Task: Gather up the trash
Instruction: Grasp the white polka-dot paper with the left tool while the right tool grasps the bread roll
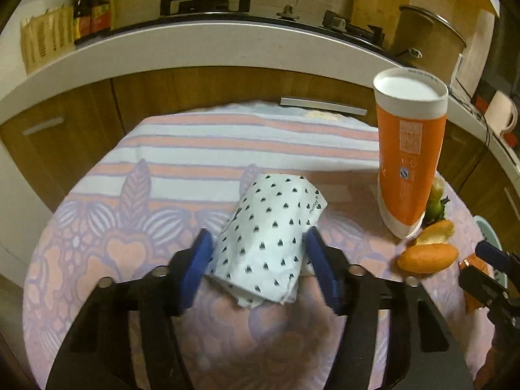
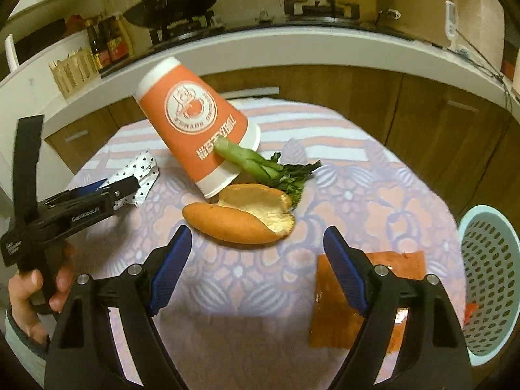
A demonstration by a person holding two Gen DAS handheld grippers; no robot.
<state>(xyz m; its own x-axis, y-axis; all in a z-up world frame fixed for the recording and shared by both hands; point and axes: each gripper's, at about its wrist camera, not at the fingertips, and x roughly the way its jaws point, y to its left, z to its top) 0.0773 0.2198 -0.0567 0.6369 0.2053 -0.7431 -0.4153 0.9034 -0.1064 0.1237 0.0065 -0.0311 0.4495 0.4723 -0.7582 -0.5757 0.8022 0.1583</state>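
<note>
A white wrapper with black hearts [image 1: 269, 243] lies on the patterned tablecloth [image 1: 182, 149]. My left gripper [image 1: 258, 247] is open with its blue pads on either side of the wrapper, not clamped. It also shows in the right wrist view [image 2: 117, 191], with the wrapper [image 2: 139, 175]. An upside-down orange paper cup [image 2: 198, 130] stands beside a torn bread roll [image 2: 240, 217] and a green vegetable stalk [image 2: 260, 165]. My right gripper [image 2: 256, 247] is open and empty, just short of the roll. An orange foil packet [image 2: 351, 299] lies under its right finger.
A pale blue perforated basket [image 2: 487, 276] stands at the table's right edge. Behind the table runs a white counter [image 2: 292, 42] over wooden cabinets, with a stove, a black pan [image 2: 169, 3], sauce bottles [image 2: 107, 45] and a large pot [image 2: 412, 3].
</note>
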